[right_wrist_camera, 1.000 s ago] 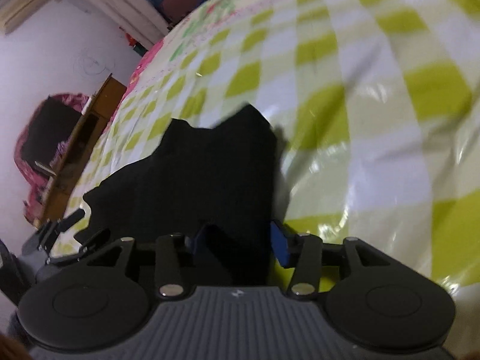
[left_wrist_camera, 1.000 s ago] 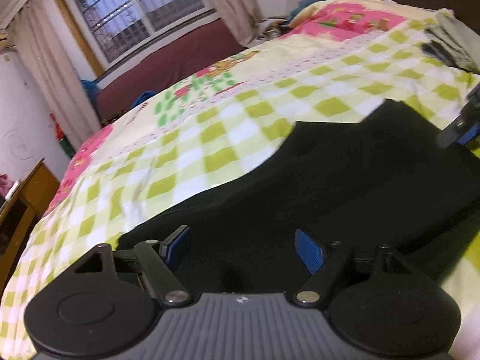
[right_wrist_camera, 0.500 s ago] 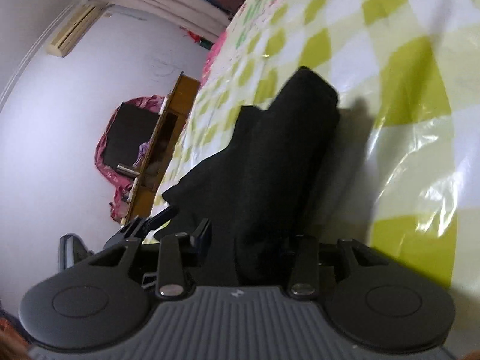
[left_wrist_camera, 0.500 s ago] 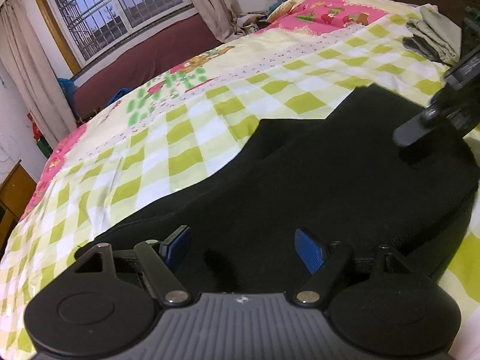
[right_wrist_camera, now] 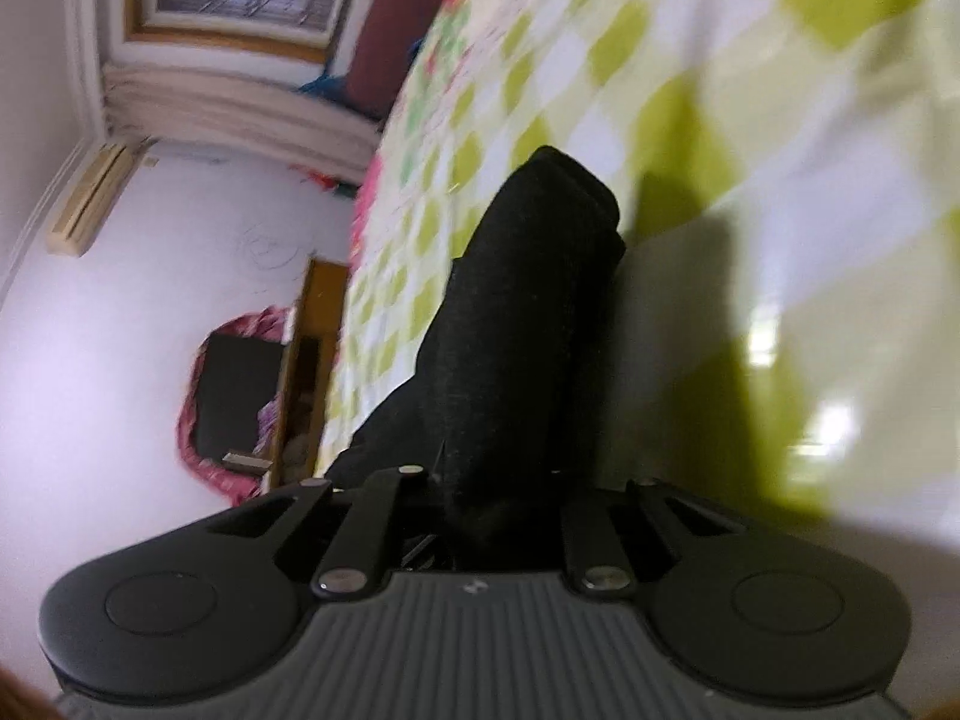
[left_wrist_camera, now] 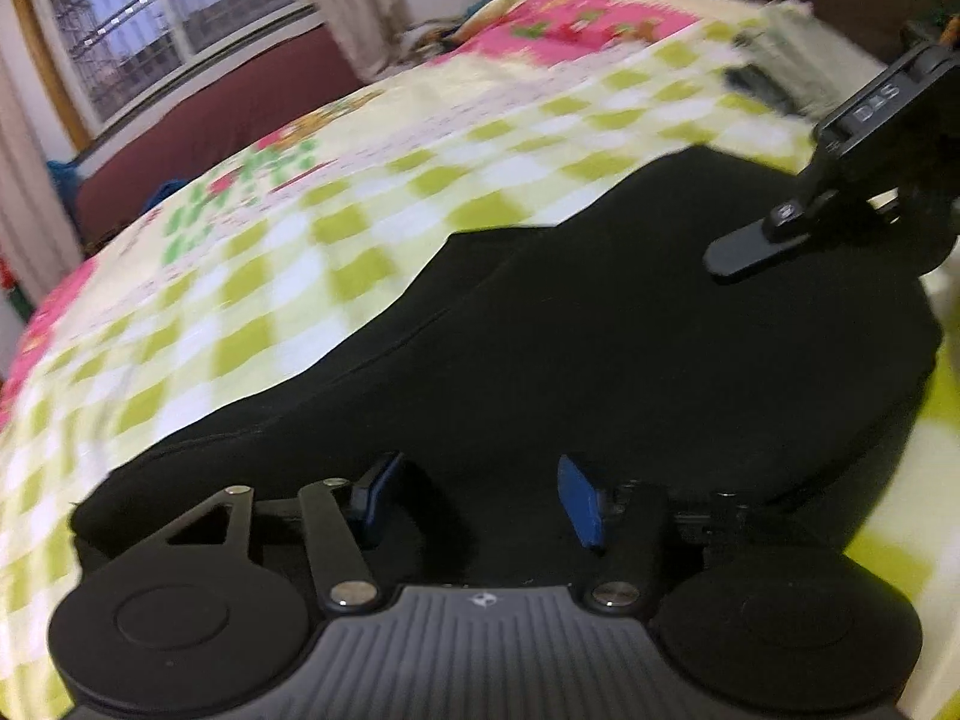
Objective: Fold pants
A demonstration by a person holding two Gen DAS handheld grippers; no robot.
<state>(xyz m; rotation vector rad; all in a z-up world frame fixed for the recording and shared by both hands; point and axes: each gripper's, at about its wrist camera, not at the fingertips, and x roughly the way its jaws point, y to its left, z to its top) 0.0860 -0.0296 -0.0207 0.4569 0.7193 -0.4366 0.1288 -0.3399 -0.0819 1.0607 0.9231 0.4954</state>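
The black pants (left_wrist_camera: 600, 348) lie folded on a green-and-white checked bedspread (left_wrist_camera: 288, 300). My left gripper (left_wrist_camera: 474, 498) hovers low over their near edge with its blue-padded jaws apart and nothing between them. My right gripper (right_wrist_camera: 480, 498) is shut on a bunched edge of the pants (right_wrist_camera: 516, 312) and holds it lifted off the bed, rolled on its side. The right gripper also shows at the right of the left wrist view (left_wrist_camera: 840, 180), above the far end of the pants.
A window (left_wrist_camera: 162, 42) and curtains stand beyond the bed, with a dark red headboard (left_wrist_camera: 228, 120). Grey clothes (left_wrist_camera: 774, 66) lie at the far right of the bed. A wooden cabinet (right_wrist_camera: 312, 372) stands beside the bed.
My right gripper has closed on the pants' edge, lifted it and rolled sideways. My left gripper has moved a little nearer over the pants, still open.
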